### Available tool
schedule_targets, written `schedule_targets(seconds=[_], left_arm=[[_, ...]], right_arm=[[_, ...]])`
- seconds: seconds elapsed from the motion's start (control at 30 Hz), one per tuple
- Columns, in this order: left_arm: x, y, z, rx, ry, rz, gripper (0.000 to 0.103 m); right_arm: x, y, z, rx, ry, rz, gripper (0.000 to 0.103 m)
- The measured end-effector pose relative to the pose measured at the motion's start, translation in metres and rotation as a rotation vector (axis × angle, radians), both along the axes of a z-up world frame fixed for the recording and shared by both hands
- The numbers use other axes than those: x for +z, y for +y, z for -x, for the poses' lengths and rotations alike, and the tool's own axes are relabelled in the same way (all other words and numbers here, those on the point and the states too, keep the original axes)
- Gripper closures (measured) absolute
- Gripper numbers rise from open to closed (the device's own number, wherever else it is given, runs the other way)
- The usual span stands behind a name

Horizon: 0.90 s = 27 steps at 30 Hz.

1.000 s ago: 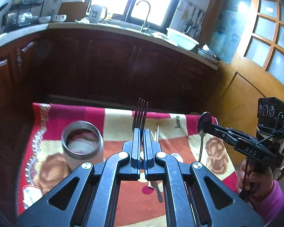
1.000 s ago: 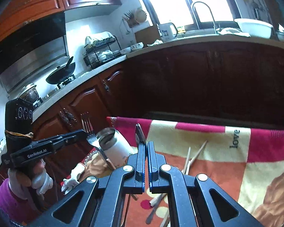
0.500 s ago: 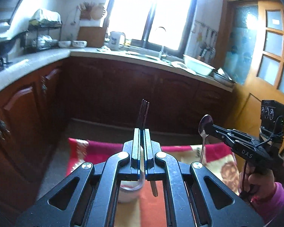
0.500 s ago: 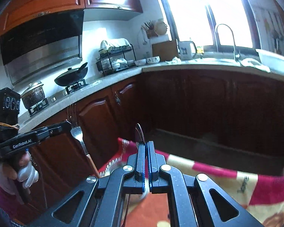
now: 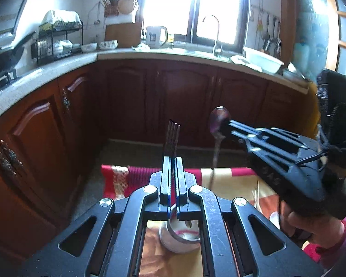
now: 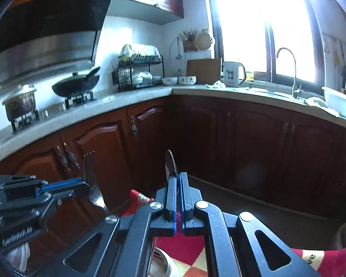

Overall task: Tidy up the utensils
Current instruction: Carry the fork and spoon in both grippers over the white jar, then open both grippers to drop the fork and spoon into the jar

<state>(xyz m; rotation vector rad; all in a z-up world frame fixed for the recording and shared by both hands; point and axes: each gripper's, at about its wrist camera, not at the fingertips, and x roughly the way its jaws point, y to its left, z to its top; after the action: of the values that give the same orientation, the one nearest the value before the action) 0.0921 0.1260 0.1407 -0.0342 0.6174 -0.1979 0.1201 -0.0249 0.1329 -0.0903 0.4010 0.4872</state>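
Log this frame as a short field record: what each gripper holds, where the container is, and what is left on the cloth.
left gripper: shut on fork, tines up
right gripper: shut on spoon, bowl up
container: metal cup on the patterned cloth, directly below the left gripper
fork handle: reaches down toward the cup's mouth; whether it is inside cannot be told
left on cloth: chopsticks, beside the right gripper
setting: kitchen, dark cabinets, sink under the window
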Motion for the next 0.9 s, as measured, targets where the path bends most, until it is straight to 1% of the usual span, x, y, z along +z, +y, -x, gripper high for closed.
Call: schedule_targets(seconds=[0.2, 0.33, 0.47, 0.57, 0.6, 0.63, 0.67, 0.7, 0.73, 0.77, 0.8, 0.83, 0.87, 0.9], left_arm=[[-0.025, -0.007, -0.005, -0.019, 0.063, 0.011, 0.102], [-0.044, -0.009, -0.010, -0.008, 0.106, 0.033, 0.102], [-0.055, -0.007, -0.012, 0.014, 0.120, 0.047, 0.102], [-0.056, -0.005, -0.011, 0.031, 0.123, 0.064, 0.102], [-0.056, -0.004, -0.011, 0.038, 0.123, 0.072, 0.102], [-0.056, -0.004, -0.011, 0.041, 0.121, 0.072, 0.102], [-0.055, -0.005, -0.009, 0.042, 0.117, 0.072, 0.102], [-0.054, -0.005, -0.008, 0.042, 0.113, 0.069, 0.101], [-0.054, -0.006, -0.007, 0.044, 0.112, 0.066, 0.098], [-0.053, -0.007, -0.006, 0.042, 0.111, 0.066, 0.097], [-0.053, -0.008, -0.005, 0.042, 0.113, 0.066, 0.092], [-0.053, -0.008, -0.004, 0.044, 0.116, 0.065, 0.083], [-0.053, -0.008, -0.003, 0.044, 0.117, 0.067, 0.078], [-0.053, -0.009, -0.001, 0.042, 0.117, 0.075, 0.070]], right_arm=[[-0.045, -0.002, -0.014, 0.039, 0.141, 0.004, 0.101], [-0.070, -0.005, -0.020, 0.041, 0.209, 0.018, 0.101], [-0.087, -0.009, -0.021, 0.048, 0.262, 0.025, 0.101], [-0.090, -0.019, -0.025, 0.052, 0.322, -0.022, 0.101], [-0.092, -0.024, -0.027, 0.054, 0.347, -0.042, 0.098], [-0.092, -0.028, -0.027, 0.049, 0.360, -0.049, 0.092], [-0.092, -0.028, -0.027, 0.044, 0.365, -0.054, 0.088], [-0.092, -0.032, -0.026, 0.041, 0.367, -0.065, 0.081], [-0.092, -0.034, -0.024, 0.038, 0.367, -0.074, 0.078], [-0.093, -0.039, -0.021, 0.035, 0.367, -0.083, 0.078], [-0.093, -0.040, -0.020, 0.034, 0.370, -0.084, 0.078], [-0.093, -0.039, -0.019, 0.034, 0.371, -0.082, 0.078], [-0.093, -0.041, -0.016, 0.035, 0.371, -0.080, 0.078], [-0.093, -0.040, -0.014, 0.036, 0.369, -0.079, 0.078]])
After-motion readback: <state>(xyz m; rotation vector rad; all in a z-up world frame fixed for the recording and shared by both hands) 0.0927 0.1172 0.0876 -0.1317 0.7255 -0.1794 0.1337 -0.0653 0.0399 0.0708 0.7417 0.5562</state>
